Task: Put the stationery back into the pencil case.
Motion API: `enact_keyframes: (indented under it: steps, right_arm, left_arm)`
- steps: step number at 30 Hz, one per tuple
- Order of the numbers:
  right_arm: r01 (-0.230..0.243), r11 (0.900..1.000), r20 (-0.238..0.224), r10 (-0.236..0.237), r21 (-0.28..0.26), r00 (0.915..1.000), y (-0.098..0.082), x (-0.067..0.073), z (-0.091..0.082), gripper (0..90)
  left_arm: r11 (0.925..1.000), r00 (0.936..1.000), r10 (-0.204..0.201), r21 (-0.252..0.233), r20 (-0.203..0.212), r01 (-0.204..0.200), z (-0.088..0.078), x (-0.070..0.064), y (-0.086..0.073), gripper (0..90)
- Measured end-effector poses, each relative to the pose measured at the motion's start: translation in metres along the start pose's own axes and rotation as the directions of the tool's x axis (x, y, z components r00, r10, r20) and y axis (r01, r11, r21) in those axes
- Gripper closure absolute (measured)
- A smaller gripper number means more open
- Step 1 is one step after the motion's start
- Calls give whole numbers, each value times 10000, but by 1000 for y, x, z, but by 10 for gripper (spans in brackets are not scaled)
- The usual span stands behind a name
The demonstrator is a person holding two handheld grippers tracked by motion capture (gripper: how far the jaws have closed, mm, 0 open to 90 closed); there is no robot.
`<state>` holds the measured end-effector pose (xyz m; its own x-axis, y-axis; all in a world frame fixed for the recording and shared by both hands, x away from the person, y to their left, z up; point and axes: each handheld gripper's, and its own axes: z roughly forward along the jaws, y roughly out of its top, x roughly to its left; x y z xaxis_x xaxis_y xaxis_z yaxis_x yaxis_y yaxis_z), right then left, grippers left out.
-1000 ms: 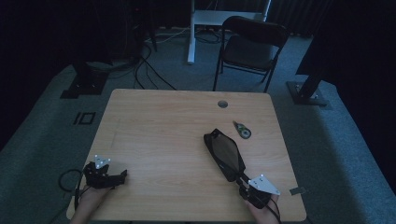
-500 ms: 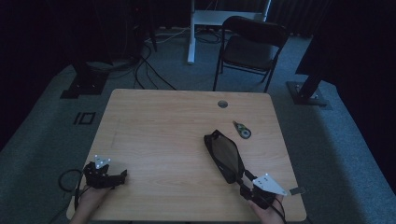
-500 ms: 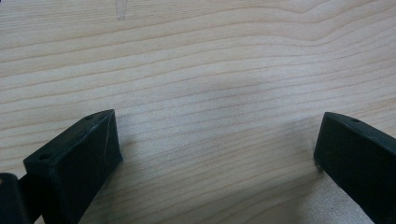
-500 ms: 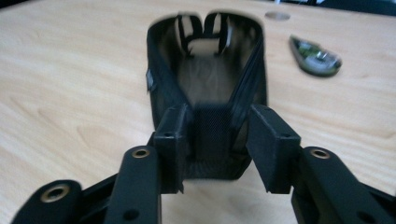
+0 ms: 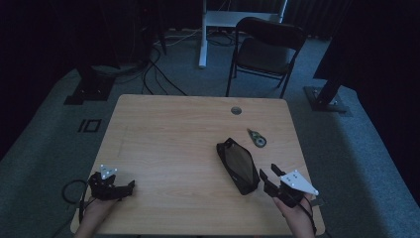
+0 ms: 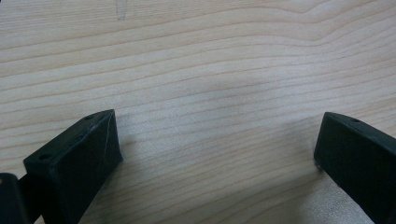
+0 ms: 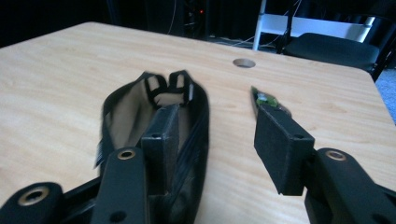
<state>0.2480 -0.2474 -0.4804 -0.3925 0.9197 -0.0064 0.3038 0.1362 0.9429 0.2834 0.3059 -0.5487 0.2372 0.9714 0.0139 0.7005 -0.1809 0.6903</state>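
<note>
An open black zip pouch (image 5: 237, 166) lies right of the table's middle, its mouth facing up (image 7: 140, 105). A small green and white tape roller (image 5: 257, 139) (image 7: 265, 100) rests just beyond it. My right gripper (image 5: 269, 174) (image 7: 213, 114) hovers at the pouch's near end. Its jaws have just been opening and stand apart, the left one over the pouch's mouth, neither pad pressing on it. My left gripper (image 5: 126, 187) (image 6: 218, 119) sits wide open on bare wood at the front left, nothing between its jaws.
The wooden table (image 5: 168, 134) has a round cable hole (image 5: 236, 110) near its far edge. A black folding chair (image 5: 267, 49) stands behind the table. Cables and stand bases lie on the carpet around it.
My right gripper has let go of the pouch's near end, opened its jaws and risen a little. The pouch, the tape roller and my left gripper have stayed put.
</note>
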Motion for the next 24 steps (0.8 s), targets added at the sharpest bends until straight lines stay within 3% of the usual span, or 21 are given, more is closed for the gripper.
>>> enact_keyframes:
  steps: [8,16,24]
  right_arm:
    - [71,10000,69,-71,-49,10000,11,-20,26,391]
    - [120,9997,396,-129,212,9991,15,-33,53,381]
    - [-67,9981,377,44,613,9993,15,-48,79,366]
  left_arm:
    - [10000,10000,3,4,0,-3,0,0,0,5]
    - [10000,10000,2,5,2,-2,0,0,0,5]
    - [10000,10000,-14,-12,6,14,0,0,0,6]
